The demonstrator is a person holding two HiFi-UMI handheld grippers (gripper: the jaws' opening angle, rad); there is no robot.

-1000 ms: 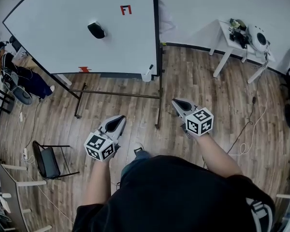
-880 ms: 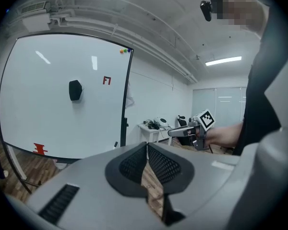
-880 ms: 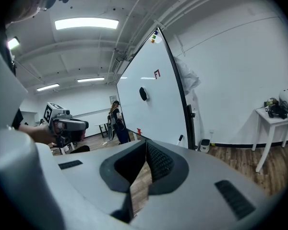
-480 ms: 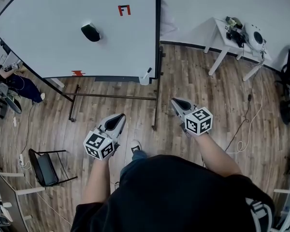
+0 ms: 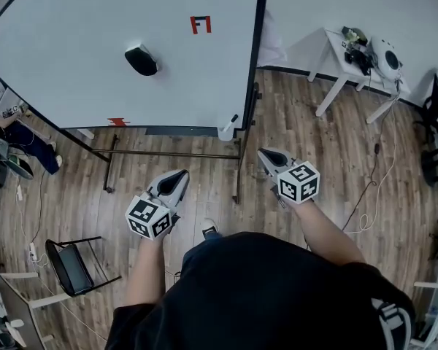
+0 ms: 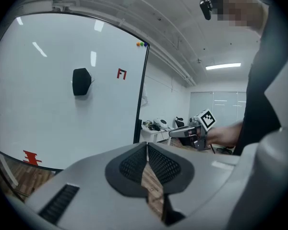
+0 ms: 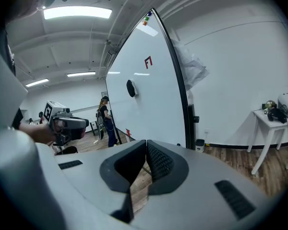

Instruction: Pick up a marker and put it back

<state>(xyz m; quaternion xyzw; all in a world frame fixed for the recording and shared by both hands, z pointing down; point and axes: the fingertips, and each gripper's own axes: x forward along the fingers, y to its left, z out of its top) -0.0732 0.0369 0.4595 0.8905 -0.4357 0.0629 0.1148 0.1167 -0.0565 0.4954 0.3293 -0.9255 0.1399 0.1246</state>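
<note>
Whiteboard [image 5: 80,57] stands ahead of left gripper [image 5: 179,176] and right gripper [image 5: 266,154], both clenched empty (tips touching).

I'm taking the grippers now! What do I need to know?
Left gripper: jaws shut, nothing in them.
Right gripper: jaws shut, nothing in them.
Things: the whiteboard is ahead, out of reach. What looks like a marker stands in a white holder at its lower right corner.
Done: nothing that shows.
Left: walk up, pick up the marker, put it back.
</note>
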